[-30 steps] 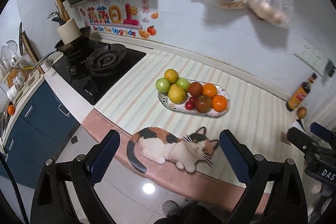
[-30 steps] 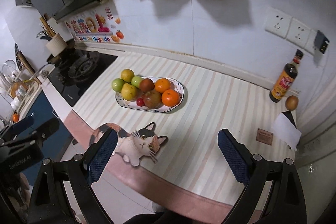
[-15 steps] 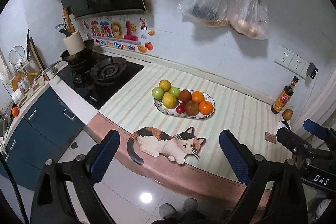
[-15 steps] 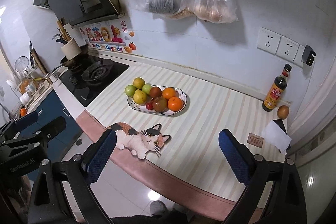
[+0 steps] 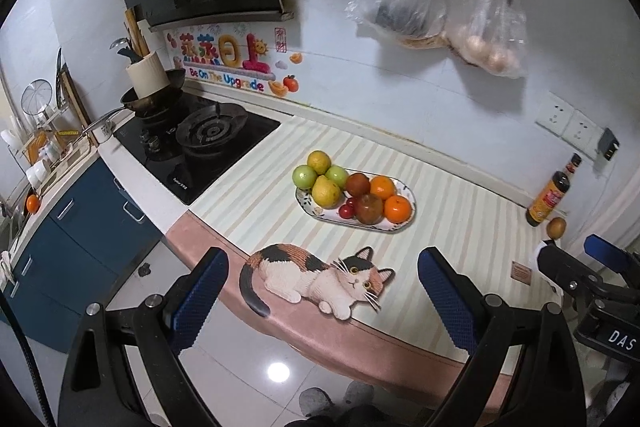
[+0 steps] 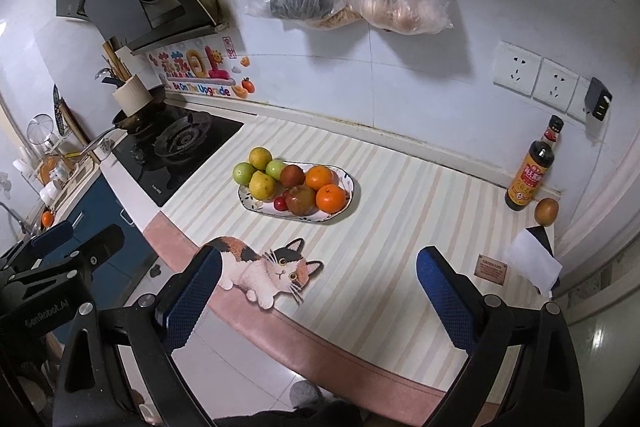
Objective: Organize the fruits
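Left gripper (image 5: 320,291) hangs off the bench (image 5: 460,227) edge, jaws wide apart, nothing btwn them. Fruit plate (image 5: 394,227) sits at 12 o'clock from the jaws, w/ oranges, green and yellow fruit. Cat sticker (image 5: 316,277) just below it. Right gripper (image 5: 580,263) at 3 o'clock. Sauce bottle (image 5: 550,197) and kiwi (image 5: 557,227) at 2 o'clock; stove (image 5: 200,147) at 10.

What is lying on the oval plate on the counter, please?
The plate holds piled fruit: two oranges, green apples, yellow fruit, two reddish-brown fruits and small red ones. Anything beneath the pile is covered.
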